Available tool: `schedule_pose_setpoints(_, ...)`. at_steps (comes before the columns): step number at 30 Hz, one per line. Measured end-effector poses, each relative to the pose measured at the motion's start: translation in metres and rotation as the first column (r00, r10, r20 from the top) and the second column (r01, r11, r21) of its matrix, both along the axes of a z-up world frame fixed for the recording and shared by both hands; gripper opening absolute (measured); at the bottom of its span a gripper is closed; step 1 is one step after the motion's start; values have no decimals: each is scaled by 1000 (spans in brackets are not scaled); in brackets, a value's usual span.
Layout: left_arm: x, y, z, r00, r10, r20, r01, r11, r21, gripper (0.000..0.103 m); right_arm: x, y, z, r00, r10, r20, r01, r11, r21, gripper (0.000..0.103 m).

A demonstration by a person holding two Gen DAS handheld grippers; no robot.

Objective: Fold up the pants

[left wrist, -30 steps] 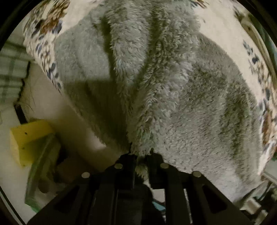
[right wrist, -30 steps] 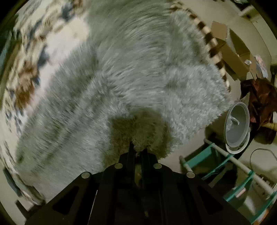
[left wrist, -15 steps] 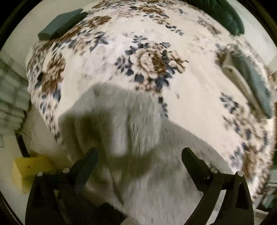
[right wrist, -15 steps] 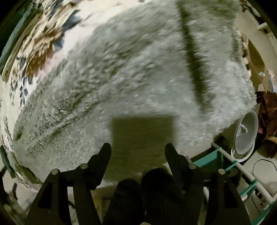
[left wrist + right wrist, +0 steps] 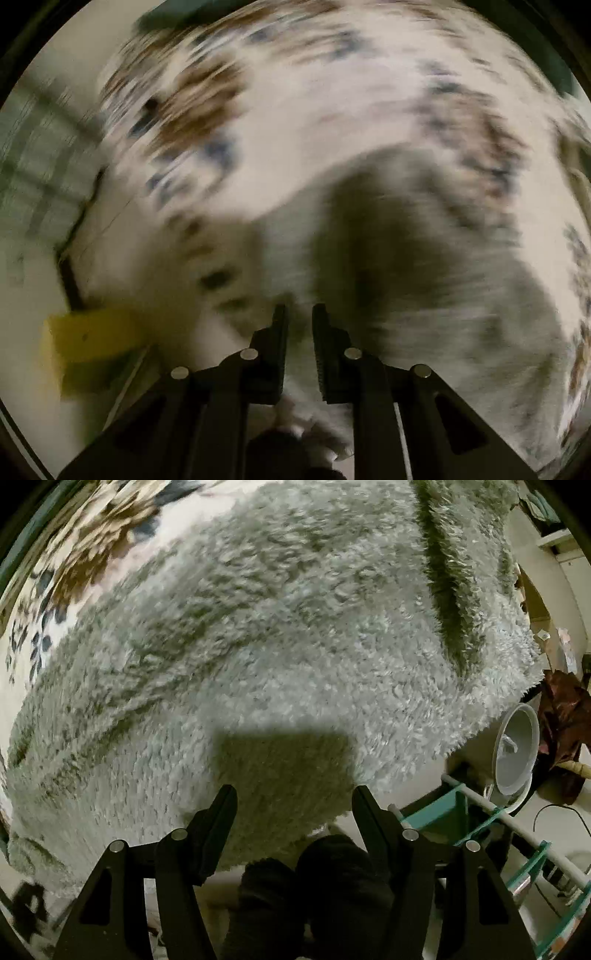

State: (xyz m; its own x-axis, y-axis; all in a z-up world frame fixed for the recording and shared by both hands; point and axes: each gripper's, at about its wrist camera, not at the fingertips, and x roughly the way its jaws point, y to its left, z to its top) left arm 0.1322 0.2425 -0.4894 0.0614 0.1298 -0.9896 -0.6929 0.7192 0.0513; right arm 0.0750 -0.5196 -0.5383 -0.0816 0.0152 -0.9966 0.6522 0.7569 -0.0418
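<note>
The grey fluffy pants (image 5: 295,646) lie spread on the flowered bed cover (image 5: 85,554), reaching the bed's near edge. My right gripper (image 5: 294,801) is open and empty, just above the pants' near edge. The left wrist view is blurred by motion. There the pants (image 5: 424,240) lie to the right and ahead. My left gripper (image 5: 298,317) has its jaws nearly together with a narrow gap and nothing visible between them, over the bed edge just left of the pants.
A yellow box (image 5: 88,347) sits on the floor left of the bed. A white bowl-like lid (image 5: 515,749), a teal-and-white rack (image 5: 480,823) and a dark red cloth (image 5: 561,716) stand on the floor at the right.
Both grippers let go of the pants and opened half a second ago. Since then the left gripper has closed almost fully and swung left; the right stays open.
</note>
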Motion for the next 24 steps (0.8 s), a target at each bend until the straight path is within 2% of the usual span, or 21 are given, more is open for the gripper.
schedule_pose_setpoints(3,-30,36,-10,989,145,42,-137,979,-152,15,-1,23,1,1000,15,-2,-15,1000,4,67)
schedule_pose_setpoints(4,-37,43,-8,978,194,82,-172,959,-224,19,1,23,4,1000,16,1,-16,1000,9,67)
schedule_pose_setpoints(5,-40,47,-5,967,223,120,-185,946,-265,24,1,29,6,1000,16,7,-16,1000,14,67)
schedule_pose_setpoints(7,-38,48,4,948,248,199,-179,932,-314,48,4,38,11,1000,14,16,-15,1000,25,67)
schedule_pose_setpoints(9,-27,45,9,937,232,262,-136,931,-339,63,8,54,10,1000,12,13,-12,999,38,67)
schedule_pose_setpoints(11,-10,40,4,947,186,261,-95,941,-325,63,10,65,10,1000,5,12,-6,999,50,67)
schedule_pose_setpoints(14,16,28,-14,977,89,193,-28,955,-296,61,9,79,8,1000,-3,11,3,998,65,67)
schedule_pose_setpoints(15,19,25,-15,978,80,192,-18,952,-304,59,8,81,9,1000,-8,9,8,998,67,67)
schedule_pose_setpoints(20,1,23,27,942,84,324,28,945,-326,61,-11,96,15,999,-34,30,31,996,89,67)
schedule_pose_setpoints(24,-7,29,36,919,121,376,28,929,-369,62,-28,110,6,995,-80,55,70,984,166,67)
